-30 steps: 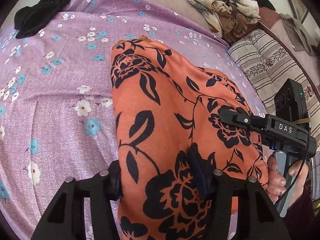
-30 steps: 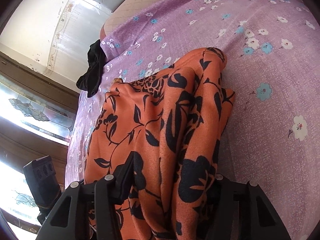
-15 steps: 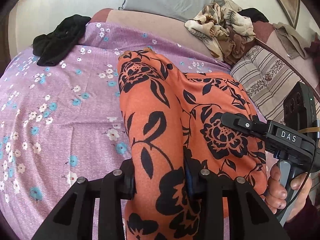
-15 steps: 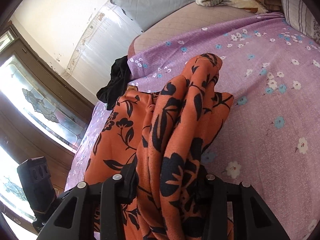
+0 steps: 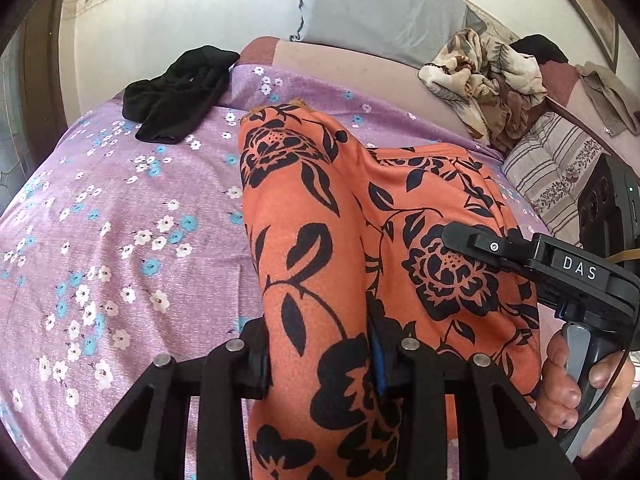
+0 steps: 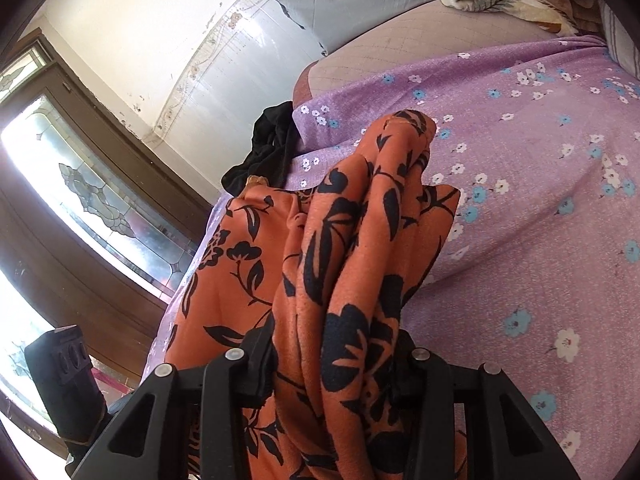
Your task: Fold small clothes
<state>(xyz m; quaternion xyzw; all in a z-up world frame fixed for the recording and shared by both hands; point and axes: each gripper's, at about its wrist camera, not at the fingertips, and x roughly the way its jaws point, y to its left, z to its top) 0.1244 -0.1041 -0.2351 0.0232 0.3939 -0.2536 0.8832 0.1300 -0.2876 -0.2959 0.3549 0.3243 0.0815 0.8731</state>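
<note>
An orange garment with a black flower print point(image 5: 312, 216) stretches from both grippers out over the purple flowered bedsheet point(image 5: 120, 216). My left gripper point(image 5: 320, 360) is shut on its near edge and holds it up. My right gripper point(image 6: 336, 364) is shut on a bunched fold of the same garment point(image 6: 352, 240). The right gripper also shows at the right of the left wrist view point(image 5: 560, 272), held in a hand. The garment's far end rests on the sheet.
A black garment point(image 5: 180, 92) lies at the sheet's far left corner. A beige patterned cloth pile point(image 5: 488, 76) and a striped pillow point(image 5: 556, 168) lie at the far right. A grey pillow point(image 5: 380, 16) leans on the wall. A window point(image 6: 80, 184) is at the left.
Both grippers have risen and tilted back with the garment in them. The near part of the garment has lifted off the sheet, and more wall and pillow show now.
</note>
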